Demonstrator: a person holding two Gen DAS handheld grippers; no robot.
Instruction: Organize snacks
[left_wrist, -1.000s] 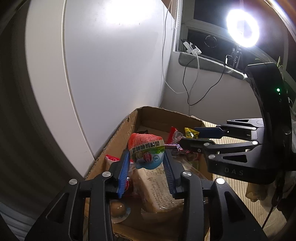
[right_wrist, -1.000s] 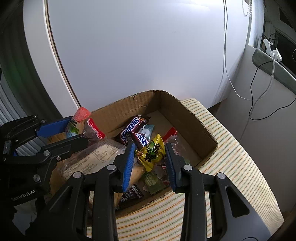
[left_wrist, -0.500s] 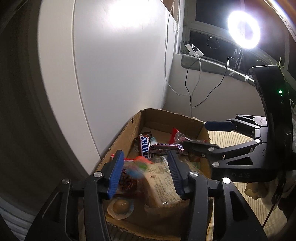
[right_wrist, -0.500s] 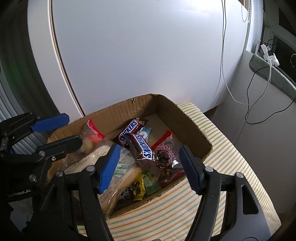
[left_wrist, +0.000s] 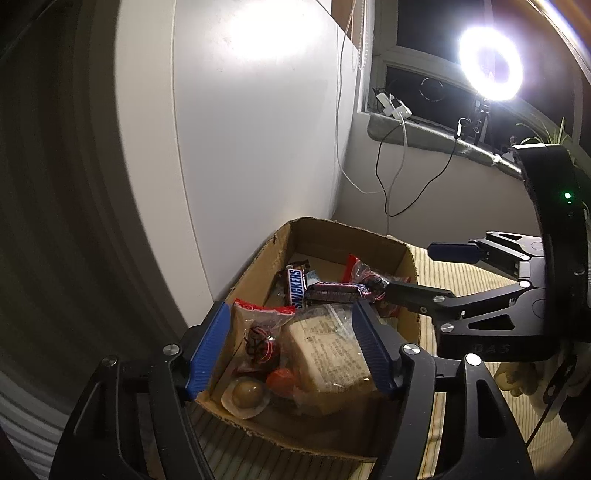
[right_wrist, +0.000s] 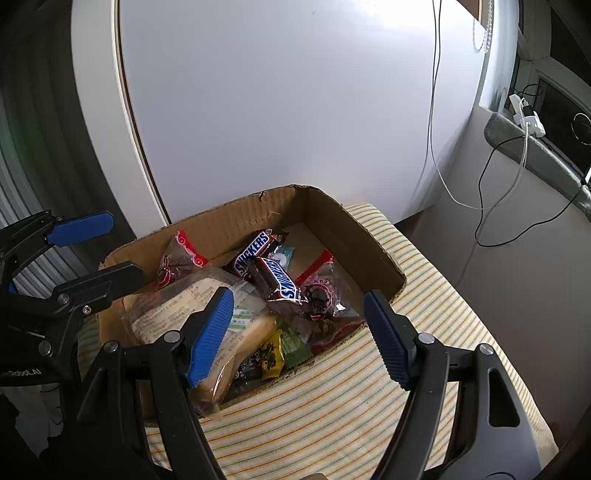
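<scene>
An open cardboard box (left_wrist: 402, 254) (right_wrist: 236, 210) holds several snacks. Among them are two Snickers bars (right_wrist: 255, 251) (left_wrist: 295, 288), a large clear-wrapped bread pack (left_wrist: 328, 350) (right_wrist: 173, 314) and a red-topped bag (left_wrist: 258, 332). A red-orange jelly cup (left_wrist: 280, 380) lies at the near end. A yellow packet (right_wrist: 271, 354) rests by the box's front wall. My left gripper (left_wrist: 289, 306) hovers over the near end, jaws opening, nothing between them. My right gripper (right_wrist: 298, 293) stands open and empty above the box.
The box sits on a striped cloth surface (right_wrist: 369, 387), right against a white panel (right_wrist: 295, 110). Cables (left_wrist: 384, 177) hang down the wall beyond the box. A ring light (left_wrist: 489, 68) glares above a window sill (left_wrist: 424, 136).
The left jaws let go of the red jelly cup, which dropped into the box. The right jaws released the yellow packet into the box. Both pairs of jaws spread wide.
</scene>
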